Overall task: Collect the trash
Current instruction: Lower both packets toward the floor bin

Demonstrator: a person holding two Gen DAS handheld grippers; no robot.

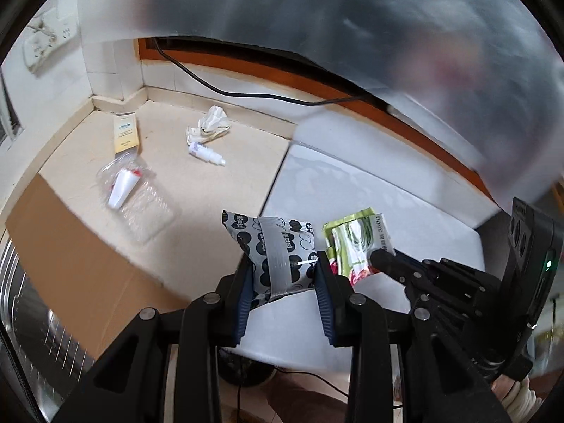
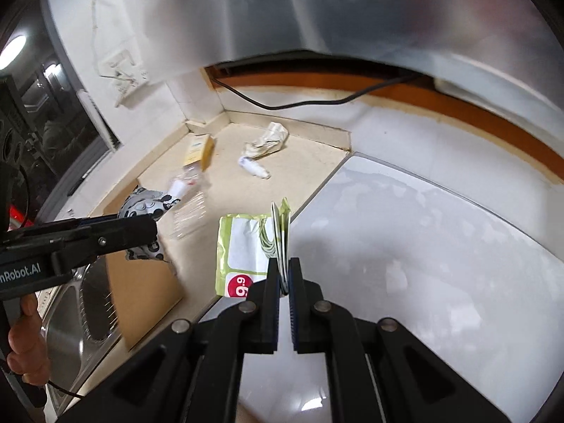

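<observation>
My left gripper (image 1: 284,262) is shut on a grey packet with black round prints (image 1: 278,243), lifted above the beige counter (image 1: 218,190); its blue pads press both sides. Just to its right, my right gripper (image 2: 284,264) is shut on a folded green and white wrapper (image 2: 243,243) with a red price dot. The green wrapper (image 1: 356,236) also shows in the left wrist view, pinched at its lower edge. In the right wrist view the left gripper (image 2: 151,225) comes in from the left with the grey packet (image 2: 144,204), a hand (image 2: 24,345) on its handle.
On the counter lie crumpled paper (image 1: 209,123), a small white bottle (image 1: 206,149), a yellow box (image 1: 126,134) and a clear plastic pack with a white tube (image 1: 130,190). A white appliance top (image 1: 352,190), a black cable (image 1: 229,90), brown cardboard (image 1: 70,246), a steel sink (image 2: 70,317); blurred translucent film (image 1: 317,17) overhead.
</observation>
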